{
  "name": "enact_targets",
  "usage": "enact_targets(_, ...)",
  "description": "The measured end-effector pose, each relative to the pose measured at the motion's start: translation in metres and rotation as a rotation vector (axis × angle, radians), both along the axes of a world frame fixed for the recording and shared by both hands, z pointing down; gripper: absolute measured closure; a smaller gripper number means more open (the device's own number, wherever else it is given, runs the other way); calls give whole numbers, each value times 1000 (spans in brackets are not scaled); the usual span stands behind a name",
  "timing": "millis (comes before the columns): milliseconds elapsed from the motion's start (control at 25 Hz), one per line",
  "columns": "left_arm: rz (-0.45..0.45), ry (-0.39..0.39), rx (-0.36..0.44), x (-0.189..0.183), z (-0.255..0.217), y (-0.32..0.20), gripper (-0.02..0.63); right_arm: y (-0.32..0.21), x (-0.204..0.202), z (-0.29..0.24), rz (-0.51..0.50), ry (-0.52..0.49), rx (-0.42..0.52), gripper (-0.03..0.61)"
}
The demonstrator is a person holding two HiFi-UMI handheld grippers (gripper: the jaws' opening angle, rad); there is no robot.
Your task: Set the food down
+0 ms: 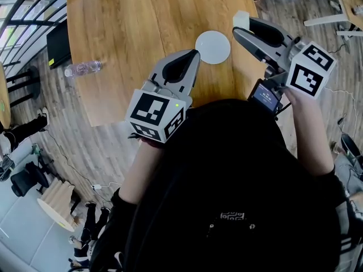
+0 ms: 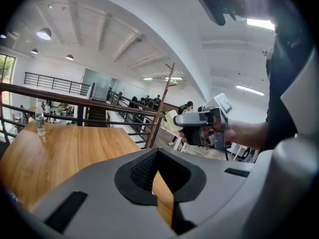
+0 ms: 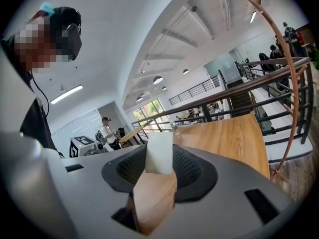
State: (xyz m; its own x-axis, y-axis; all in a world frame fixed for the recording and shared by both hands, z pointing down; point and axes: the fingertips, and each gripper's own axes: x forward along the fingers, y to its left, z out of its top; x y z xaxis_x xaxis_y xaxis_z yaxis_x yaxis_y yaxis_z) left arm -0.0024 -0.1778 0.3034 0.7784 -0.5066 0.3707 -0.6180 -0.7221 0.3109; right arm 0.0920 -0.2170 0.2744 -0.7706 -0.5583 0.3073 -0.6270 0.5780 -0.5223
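Observation:
The food is a pale whitish block (image 1: 240,19) with my right gripper (image 1: 243,28) shut on it, held over the right part of the wooden table (image 1: 130,27). The right gripper view shows the block (image 3: 159,152) upright between the jaw tips. A round white plate (image 1: 212,47) lies on the table, just left of and below the block. My left gripper (image 1: 194,53) hangs over the near table edge beside the plate, its tips together and nothing in it. In the left gripper view the right gripper (image 2: 202,126) shows across the way with the block (image 2: 172,119) at its front.
A plastic water bottle (image 1: 83,68) lies near the table's left edge, and another bottle (image 2: 40,118) stands at the far end. A dark metal railing (image 1: 28,10) runs along the left. Chairs and people are beyond the table.

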Motion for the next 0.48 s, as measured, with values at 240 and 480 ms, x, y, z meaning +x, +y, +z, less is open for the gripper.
enact_targets(240, 12, -1, -28, 0, 10, 6, 615, -5, -6, 15, -25, 16, -25, 404)
enact_targets(480, -12, 2, -59, -7, 22, 5, 615, -9, -13, 38, -60, 44, -62, 405)
